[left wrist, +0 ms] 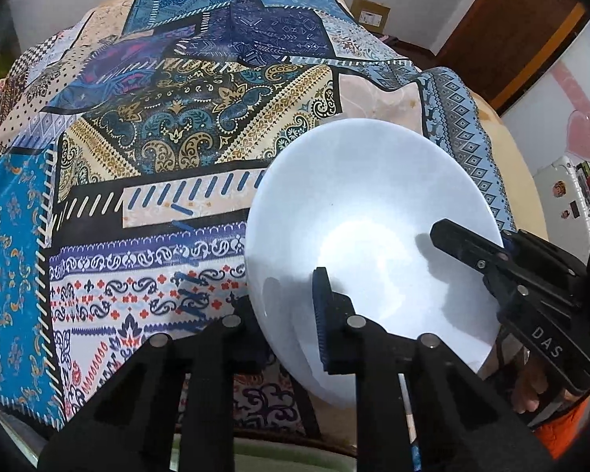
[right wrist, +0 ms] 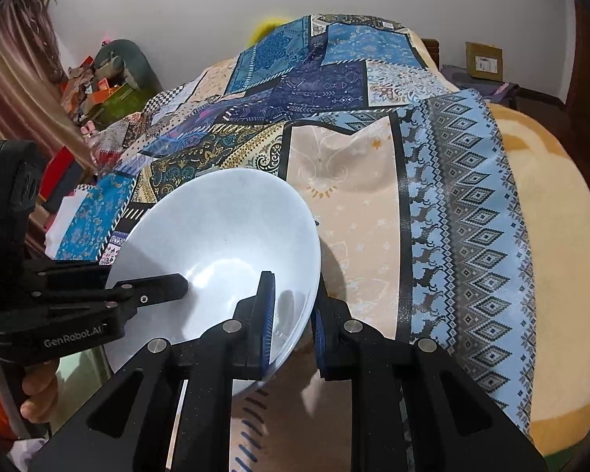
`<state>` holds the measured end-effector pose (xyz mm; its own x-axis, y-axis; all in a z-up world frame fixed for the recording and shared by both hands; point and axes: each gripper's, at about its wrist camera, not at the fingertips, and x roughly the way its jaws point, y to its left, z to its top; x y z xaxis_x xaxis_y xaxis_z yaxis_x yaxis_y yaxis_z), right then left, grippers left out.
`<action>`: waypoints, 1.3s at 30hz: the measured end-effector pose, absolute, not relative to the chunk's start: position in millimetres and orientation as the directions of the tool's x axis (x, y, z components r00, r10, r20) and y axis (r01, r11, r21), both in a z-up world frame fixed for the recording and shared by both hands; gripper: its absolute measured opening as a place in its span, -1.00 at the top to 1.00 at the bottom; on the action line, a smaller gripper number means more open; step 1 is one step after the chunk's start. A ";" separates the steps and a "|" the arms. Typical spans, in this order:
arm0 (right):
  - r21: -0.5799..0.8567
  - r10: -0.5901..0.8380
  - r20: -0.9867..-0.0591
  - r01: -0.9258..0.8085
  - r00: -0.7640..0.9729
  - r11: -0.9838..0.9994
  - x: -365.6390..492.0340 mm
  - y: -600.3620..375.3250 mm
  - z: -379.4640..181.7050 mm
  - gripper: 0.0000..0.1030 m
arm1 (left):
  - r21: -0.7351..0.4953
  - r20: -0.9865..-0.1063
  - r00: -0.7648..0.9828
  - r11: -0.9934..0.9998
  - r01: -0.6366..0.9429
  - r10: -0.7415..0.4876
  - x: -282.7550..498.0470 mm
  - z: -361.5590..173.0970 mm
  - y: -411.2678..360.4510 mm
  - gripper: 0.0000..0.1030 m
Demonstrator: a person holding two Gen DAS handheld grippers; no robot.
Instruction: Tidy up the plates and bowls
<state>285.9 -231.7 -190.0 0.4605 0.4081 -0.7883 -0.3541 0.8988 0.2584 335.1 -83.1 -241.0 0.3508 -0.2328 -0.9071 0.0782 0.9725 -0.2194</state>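
Note:
A white bowl [left wrist: 365, 204] [right wrist: 224, 228] is held tilted above the patchwork tablecloth [left wrist: 177, 137] [right wrist: 354, 196], near its front edge. My left gripper [left wrist: 287, 314] is shut on the bowl's near-left rim, with one blue pad inside and the other finger outside, under the wall. My right gripper [right wrist: 293, 322] is shut on the opposite rim in the same way. In the left wrist view the right gripper's inner finger [left wrist: 464, 249] lies inside the bowl at the right. In the right wrist view the left gripper's inner finger [right wrist: 157, 291] reaches in from the left. The bowl is empty.
A person's hand [right wrist: 39, 389] [left wrist: 531, 389] holds each gripper. A yellow-beige blanket [right wrist: 562, 236] lies right of the cloth. A cardboard box [left wrist: 369, 15] [right wrist: 483, 61] stands behind by the wall. Cluttered boxes and bags [right wrist: 110, 86] sit far left, by a curtain.

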 end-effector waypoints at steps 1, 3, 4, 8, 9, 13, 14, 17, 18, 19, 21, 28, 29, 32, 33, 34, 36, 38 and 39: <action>0.265 0.411 -0.787 -0.350 0.460 0.898 284.6 -232.1 -188.1 0.70 | -0.222 -0.906 0.353 0.972 0.078 -0.235 333.0 -239.4 -82.6 0.64; 0.273 0.417 -0.781 -0.347 0.464 0.897 280.8 -232.9 -184.2 0.70 | -0.222 -0.904 0.358 0.972 0.079 -0.235 327.3 -235.5 -82.8 0.64; 0.271 0.416 -0.779 -0.347 0.470 0.898 278.8 -232.5 -182.1 0.70 | -0.222 -0.902 0.360 0.972 0.080 -0.236 324.7 -233.1 -82.4 0.64; 0.265 0.414 -0.770 -0.347 0.486 0.900 269.3 -229.3 -169.9 0.70 | -0.223 -0.895 0.377 0.971 0.082 -0.237 312.9 -218.7 -80.9 0.64; 0.264 0.416 -0.767 -0.349 0.489 0.899 266.5 -228.4 -166.2 0.70 | -0.219 -0.893 0.385 0.972 0.083 -0.234 309.2 -213.9 -80.4 0.64; 0.252 0.419 -0.749 -0.363 0.514 0.897 253.0 -223.4 -147.1 0.70 | -0.201 -0.875 0.431 0.976 0.089 -0.219 292.3 -190.1 -78.0 0.64; 0.251 0.421 -0.744 -0.366 0.520 0.896 249.7 -222.3 -142.5 0.70 | -0.198 -0.871 0.441 0.976 0.089 -0.217 288.7 -184.3 -76.8 0.64; 0.247 0.426 -0.729 -0.374 0.536 0.894 239.7 -218.0 -128.9 0.70 | -0.190 -0.857 0.470 0.978 0.090 -0.209 275.6 -167.0 -72.5 0.64; 0.245 0.427 -0.724 -0.377 0.541 0.893 236.9 -217.0 -124.8 0.70 | -0.186 -0.853 0.479 0.978 0.090 -0.206 271.3 -161.8 -71.3 0.64; 0.243 0.429 -0.719 -0.381 0.547 0.892 233.0 -215.1 -120.4 0.70 | -0.183 -0.848 0.489 0.979 0.089 -0.203 266.7 -155.7 -69.6 0.64; 0.241 0.434 -0.709 -0.387 0.556 0.890 225.5 -210.9 -112.3 0.70 | -0.181 -0.841 0.502 0.979 0.089 -0.201 256.8 -147.1 -66.0 0.64; 0.237 0.454 -0.681 -0.413 0.575 0.879 200.9 -195.8 -94.5 0.70 | -0.163 -0.818 0.545 0.983 0.084 -0.182 219.2 -118.7 -48.0 0.64; 0.237 0.457 -0.678 -0.417 0.576 0.877 197.0 -192.8 -92.5 0.70 | -0.162 -0.816 0.549 0.983 0.082 -0.180 215.0 -116.6 -45.6 0.64; 0.232 0.466 -0.671 -0.434 0.577 0.871 185.7 -181.9 -87.5 0.70 | -0.160 -0.808 0.564 0.985 0.070 -0.172 198.7 -108.4 -34.2 0.64; 0.231 0.470 -0.668 -0.440 0.576 0.868 182.0 -177.1 -86.2 0.70 | -0.160 -0.806 0.568 0.985 0.065 -0.169 194.0 -106.5 -30.4 0.64; 0.230 0.473 -0.666 -0.444 0.576 0.866 178.6 -174.2 -85.5 0.70 | -0.159 -0.803 0.573 0.986 0.059 -0.164 187.1 -104.0 -25.5 0.64; 0.232 0.482 -0.662 -0.456 0.574 0.860 172.0 -164.7 -83.8 0.70 | -0.158 -0.801 0.578 0.986 0.049 -0.157 179.1 -101.3 -17.2 0.64; 0.233 0.491 -0.658 -0.465 0.571 0.854 167.8 -156.1 -83.5 0.70 | -0.157 -0.798 0.585 0.987 0.034 -0.148 168.1 -99.0 -6.2 0.64; 0.235 0.496 -0.657 -0.471 0.568 0.850 166.0 -151.1 -83.7 0.70 | -0.157 -0.797 0.587 0.987 0.027 -0.143 163.8 -98.3 -1.2 0.64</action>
<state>166.0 -151.1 -83.7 0.5677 0.4959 -0.6571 -0.4705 0.8504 0.2353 163.8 -1.2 -98.3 0.5873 -0.1428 -0.7967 0.0272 0.9872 -0.1569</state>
